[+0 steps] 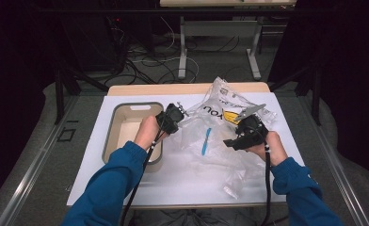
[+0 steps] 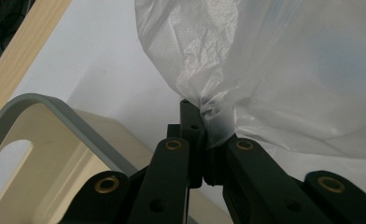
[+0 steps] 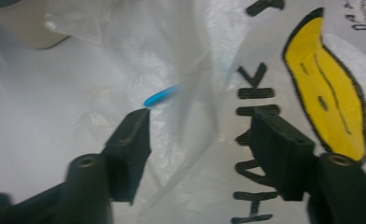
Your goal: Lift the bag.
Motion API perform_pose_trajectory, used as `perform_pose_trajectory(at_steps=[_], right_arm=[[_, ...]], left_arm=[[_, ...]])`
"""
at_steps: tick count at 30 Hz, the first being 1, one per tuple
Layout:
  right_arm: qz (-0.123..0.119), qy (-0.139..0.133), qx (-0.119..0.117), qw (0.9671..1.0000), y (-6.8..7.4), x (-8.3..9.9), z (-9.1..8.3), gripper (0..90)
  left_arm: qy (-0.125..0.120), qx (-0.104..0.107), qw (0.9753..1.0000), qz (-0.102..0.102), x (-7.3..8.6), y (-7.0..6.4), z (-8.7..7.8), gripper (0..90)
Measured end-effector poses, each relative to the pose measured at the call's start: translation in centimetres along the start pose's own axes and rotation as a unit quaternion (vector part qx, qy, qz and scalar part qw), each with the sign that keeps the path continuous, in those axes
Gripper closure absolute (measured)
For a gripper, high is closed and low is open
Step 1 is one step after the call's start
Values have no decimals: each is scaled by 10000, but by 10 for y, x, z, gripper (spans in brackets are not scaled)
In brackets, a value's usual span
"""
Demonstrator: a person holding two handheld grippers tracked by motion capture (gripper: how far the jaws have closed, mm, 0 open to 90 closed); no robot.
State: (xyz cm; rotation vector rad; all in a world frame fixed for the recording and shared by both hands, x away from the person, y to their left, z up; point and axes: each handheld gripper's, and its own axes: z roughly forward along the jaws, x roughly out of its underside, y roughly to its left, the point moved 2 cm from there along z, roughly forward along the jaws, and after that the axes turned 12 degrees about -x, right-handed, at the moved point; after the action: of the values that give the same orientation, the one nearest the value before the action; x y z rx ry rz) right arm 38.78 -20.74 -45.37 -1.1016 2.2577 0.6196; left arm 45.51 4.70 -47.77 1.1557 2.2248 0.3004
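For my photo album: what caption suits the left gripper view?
Left gripper shut on a crumpled clear plastic bag beside a beige wooden tray.

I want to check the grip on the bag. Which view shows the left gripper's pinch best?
The left gripper view: the left gripper has its jaws shut on a gathered fold of the plastic bag. The high view shows that gripper small at the bag's edge; the right gripper view shows the bag's print.

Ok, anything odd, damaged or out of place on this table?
Nothing damaged or spilled. The plastic bag lies crumpled across the white mat, a blue stick showing through it. The left tool pinches one bunched edge beside the tray.
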Motion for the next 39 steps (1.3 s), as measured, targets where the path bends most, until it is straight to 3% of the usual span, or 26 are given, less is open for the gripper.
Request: perform_pose_trajectory(at_steps=[4,8,9,20,27,32,33,35,36,37,38,39], right_arm=[[-4,52,-99,9999,5,6,-3,235],[19,117,-84,9999,6,12,-7,205],[102,194,-144,9997,7,17,-10,172],[372,369,-158,9985,1,52,-25,117],[667,752,-212,9947,-4,75,-28,111],[763,1107,-216,9907,-9,90,-18,107],[729,1392,-128,9875,-12,96,-14,153],[759,1367,-95,9877,-13,99,-9,160],[707,1512,-171,9858,-16,100,-7,190],[744,1511,-147,9856,-17,104,2,289],[797,1791,-151,9805,-17,103,2,346],[822,1693,-94,9821,-16,104,5,409]], left_arm=[[22,-26,10000,-36,1,2,-1,900],[51,-30,10000,-71,3,3,-1,900],[69,-44,10000,-38,4,4,-2,900],[107,-43,9998,-166,10,8,-2,899],[130,-26,9998,-156,11,9,-2,899],[131,-15,9997,-182,12,9,-3,899],[121,-9,9997,-192,12,9,-3,899],[121,3,9997,-190,13,9,-2,899],[110,11,9998,-178,13,8,-2,899],[125,9,9998,-174,14,8,-2,899],[132,16,9998,-167,14,9,-2,899],[125,19,9998,-174,14,9,-2,899]])
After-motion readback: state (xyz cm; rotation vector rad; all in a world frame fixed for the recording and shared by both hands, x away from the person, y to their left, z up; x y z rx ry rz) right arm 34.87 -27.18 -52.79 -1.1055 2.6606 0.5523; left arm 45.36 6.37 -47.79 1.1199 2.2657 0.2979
